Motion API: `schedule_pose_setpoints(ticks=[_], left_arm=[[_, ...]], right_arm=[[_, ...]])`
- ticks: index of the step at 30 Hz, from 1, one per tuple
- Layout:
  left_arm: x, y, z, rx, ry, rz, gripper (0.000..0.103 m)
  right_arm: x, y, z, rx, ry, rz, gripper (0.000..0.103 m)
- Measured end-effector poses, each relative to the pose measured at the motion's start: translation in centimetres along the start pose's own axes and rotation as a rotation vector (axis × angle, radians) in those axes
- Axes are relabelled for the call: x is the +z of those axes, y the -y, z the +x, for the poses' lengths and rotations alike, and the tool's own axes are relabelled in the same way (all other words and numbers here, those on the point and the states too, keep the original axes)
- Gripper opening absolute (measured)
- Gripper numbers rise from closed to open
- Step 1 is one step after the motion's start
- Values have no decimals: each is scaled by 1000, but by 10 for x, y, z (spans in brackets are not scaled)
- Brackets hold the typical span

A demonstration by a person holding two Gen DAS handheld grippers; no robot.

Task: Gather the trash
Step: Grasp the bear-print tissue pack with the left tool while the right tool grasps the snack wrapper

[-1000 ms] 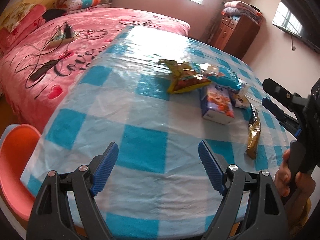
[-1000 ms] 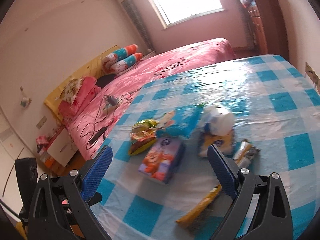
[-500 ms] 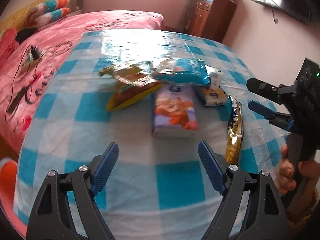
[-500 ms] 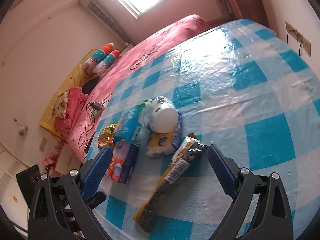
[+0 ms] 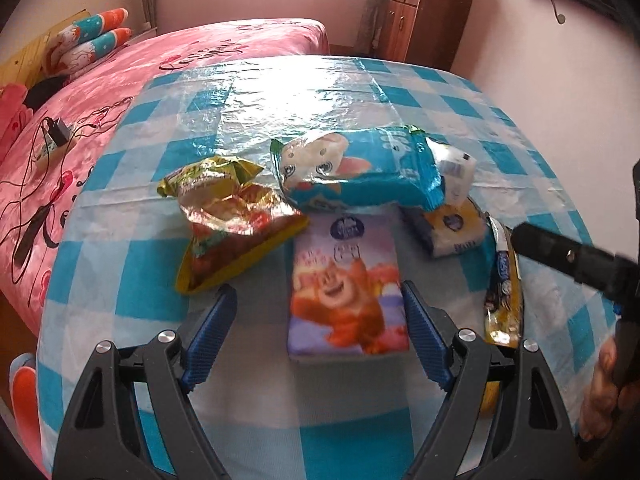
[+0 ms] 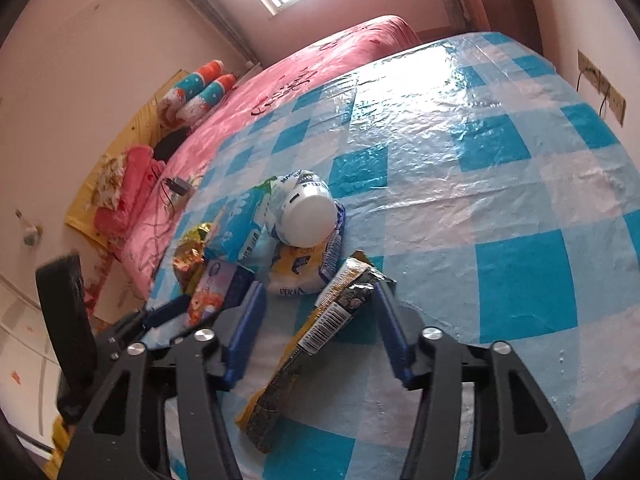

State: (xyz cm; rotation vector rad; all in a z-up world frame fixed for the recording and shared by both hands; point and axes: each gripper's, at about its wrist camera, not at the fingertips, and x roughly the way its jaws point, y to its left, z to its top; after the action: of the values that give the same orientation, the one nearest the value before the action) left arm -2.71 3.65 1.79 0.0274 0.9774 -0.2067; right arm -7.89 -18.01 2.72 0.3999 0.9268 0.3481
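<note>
Between the right claw's [image 6: 318,324] wide-open, empty jaws lies the long wrapper [image 6: 320,320].

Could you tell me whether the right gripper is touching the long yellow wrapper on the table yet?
Cannot tell: in the right wrist view the open right gripper straddles the yellow wrapper, but contact isn't plainly visible.

crumpled snack bag [image 5: 236,220], blue wipes pack [image 5: 360,172], cartoon tissue pack [image 5: 346,288], long yellow wrapper [image 6: 316,336], clustered flat on checked cloth
</note>
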Motion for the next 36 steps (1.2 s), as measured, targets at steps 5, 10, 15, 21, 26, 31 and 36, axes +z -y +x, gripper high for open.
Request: schedule_pose_setpoints(ticks=[5,10,15,21,26,31,36], left_arm=[[7,2,7,14,7,7,83],[9,3,13,29,23,0,83],[10,5,15,45,41,0,82],[6,12,13,66,66,17,68],[4,11,9,62,76,6,56],[1,8,6,49,82,-10,53],[-3,2,2,27,84,-32,53]], right_arm=[[-3,-4,9,-21,-20,-19,48],[-3,-8,13,-34,-28,-40,48],[-6,-17,16,-61,-22,-88,48],[-6,-24,21,-103,-15,-146,42],[-7,-27,23,-128,-6,-180,39],[-9,-28,24,-129,4,-191,35],[-9,-25,24,-107,1,-180,30]])
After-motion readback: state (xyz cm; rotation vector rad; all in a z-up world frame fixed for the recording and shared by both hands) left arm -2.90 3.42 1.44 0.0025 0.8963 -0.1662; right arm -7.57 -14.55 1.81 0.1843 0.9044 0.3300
